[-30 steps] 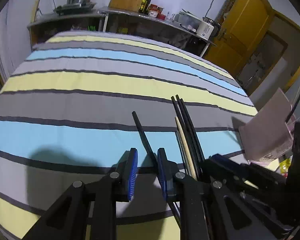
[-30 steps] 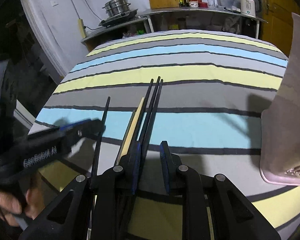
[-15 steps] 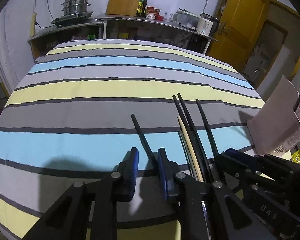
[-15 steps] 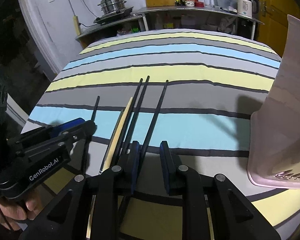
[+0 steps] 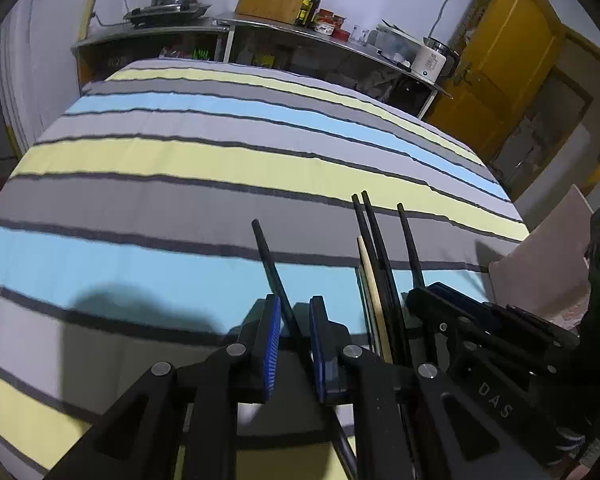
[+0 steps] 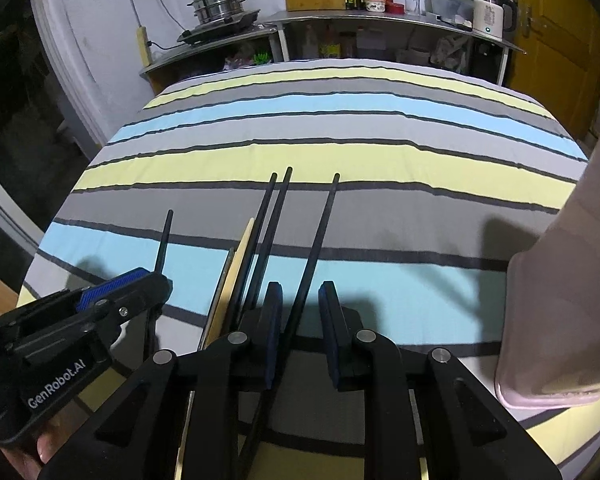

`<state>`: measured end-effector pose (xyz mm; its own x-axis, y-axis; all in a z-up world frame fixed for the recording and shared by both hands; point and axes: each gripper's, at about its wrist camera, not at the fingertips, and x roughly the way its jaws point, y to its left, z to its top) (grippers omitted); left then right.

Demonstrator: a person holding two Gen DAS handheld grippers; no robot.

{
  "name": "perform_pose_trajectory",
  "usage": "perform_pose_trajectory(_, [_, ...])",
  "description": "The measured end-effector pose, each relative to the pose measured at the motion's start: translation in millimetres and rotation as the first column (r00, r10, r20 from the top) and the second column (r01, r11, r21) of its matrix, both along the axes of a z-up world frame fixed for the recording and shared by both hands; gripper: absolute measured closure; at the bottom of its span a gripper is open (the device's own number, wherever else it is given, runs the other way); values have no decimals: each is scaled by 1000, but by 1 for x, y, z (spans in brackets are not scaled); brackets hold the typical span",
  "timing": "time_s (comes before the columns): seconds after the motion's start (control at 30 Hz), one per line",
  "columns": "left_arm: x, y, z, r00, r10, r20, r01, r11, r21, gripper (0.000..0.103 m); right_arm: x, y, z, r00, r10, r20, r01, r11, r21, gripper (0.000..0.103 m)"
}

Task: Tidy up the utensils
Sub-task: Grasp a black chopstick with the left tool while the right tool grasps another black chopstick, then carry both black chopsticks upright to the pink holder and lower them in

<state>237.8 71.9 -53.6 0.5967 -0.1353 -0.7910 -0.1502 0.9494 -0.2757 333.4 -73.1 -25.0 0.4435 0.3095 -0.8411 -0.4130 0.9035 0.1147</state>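
Observation:
Several chopsticks lie on a striped tablecloth (image 5: 180, 168). In the left wrist view my left gripper (image 5: 294, 344) is open with one black chopstick (image 5: 270, 264) lying between its jaws. To its right lie a wooden chopstick (image 5: 370, 276) and two black ones (image 5: 374, 240). In the right wrist view my right gripper (image 6: 298, 332) is open around another black chopstick (image 6: 320, 236), apart from the pile (image 6: 260, 240). The left gripper (image 6: 100, 308) shows at the left over its chopstick (image 6: 164, 236). The right gripper (image 5: 480, 328) shows in the left wrist view.
A pink plastic holder (image 6: 560, 300) stands on the cloth at the right, also in the left wrist view (image 5: 548, 264). Behind the table are metal shelves with a steamer pot (image 6: 218, 4), bottles and a kettle (image 6: 490, 18). A yellow door (image 5: 512, 64) is at the back right.
My right gripper shifted right off the pile and now straddles one black chopstick, which has come apart from the others. My left gripper stayed around its chopstick.

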Motion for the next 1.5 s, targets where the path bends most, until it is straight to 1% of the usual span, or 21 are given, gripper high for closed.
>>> perform_pose_trajectory(0.03, [2, -2, 0, 1000, -7, 3, 7, 1000, 10, 89, 1, 1, 0, 1000, 0, 3, 0, 1000, -8, 90])
perform_pose_trajectory(0.13, [8, -5, 0, 1000, -28, 5, 28, 998, 48, 90, 5, 0, 0, 1000, -1, -5, 1, 1000, -2, 93])
perform_pose_trajectory(0.17, [10, -5, 0, 999, -32, 2, 32, 998, 58, 94, 5, -1, 0, 1000, -2, -11, 2, 1000, 4, 93])
perform_pose_trajectory(0.3, [11, 1, 2, 999, -37, -8, 38, 999, 28, 95, 5, -8, 3, 1000, -1, -31, 3, 999, 36, 97])
perform_pose_trajectory(0.4, [7, 5, 7, 999, -36, -1, 36, 999, 14, 96, 1, -12, 9, 1000, 5, -24, -4, 998, 56, 97])
perform_pose_trajectory(0.57, [-4, 7, 31, 997, -55, 48, 54, 998, 8, 96, -9, -16, 22, 1000, 11, -5, -10, 996, 85, 97])
perform_pose_trajectory(0.77, [-22, 8, 69, 990, -74, 116, 76, 997, -8, 97, -22, -23, 51, 999, 11, 38, -16, 991, 134, 97])
perform_pose_trajectory(1.13, [-62, -6, 138, 964, -133, 232, 140, 990, -13, 98, -57, -45, 105, 992, -1, 129, -27, 977, 212, 97])
perform_pose_trajectory(1.27, [-73, -11, 156, 954, -153, 256, 159, 987, -4, 98, -66, -53, 119, 988, -9, 155, -26, 973, 228, 97])
perform_pose_trajectory(1.5, [-86, -18, 172, 946, -167, 277, 176, 984, -6, 98, -79, -72, 133, 983, -30, 179, -17, 967, 253, 97])
